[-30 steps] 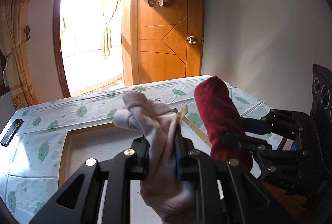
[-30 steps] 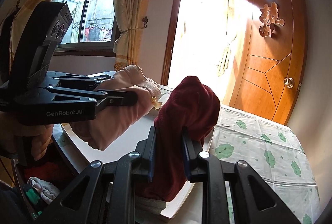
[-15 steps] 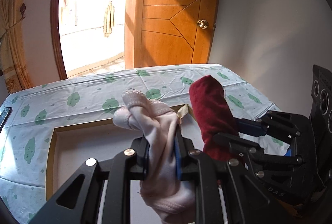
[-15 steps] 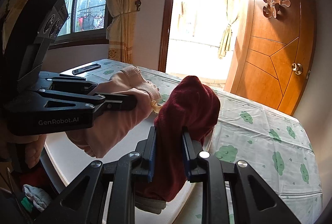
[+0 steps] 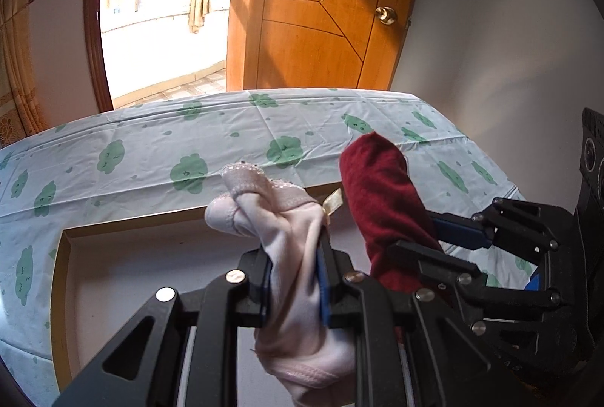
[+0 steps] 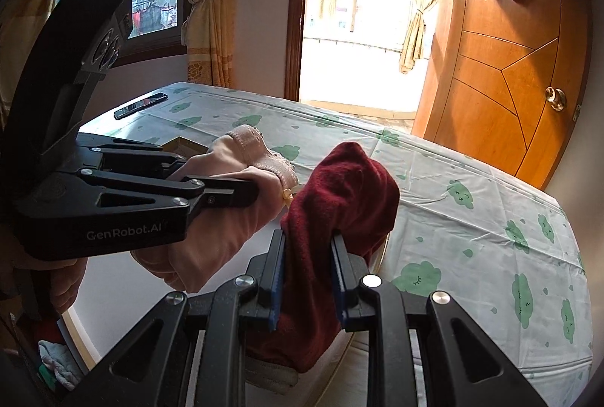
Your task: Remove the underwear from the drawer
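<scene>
Both grippers (image 5: pixel 294 278) lower, nearer tray (image 5: pixel 64 256)

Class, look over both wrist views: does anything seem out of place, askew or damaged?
Nothing stands out. The left gripper pinches the pink underwear, the right gripper the dark red underwear, above the white tray.

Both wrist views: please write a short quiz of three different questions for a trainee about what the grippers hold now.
1. True or false: the left gripper is shut on the pink underwear.
2. What colour is the garment in the right gripper? A) dark red B) blue C) green
3. Fill in: below both garments lies a shallow white ____ with a wooden rim.

Key:
1. True.
2. A, the dark red underwear.
3. Tray, resting on the cloud-print tablecloth.
</scene>
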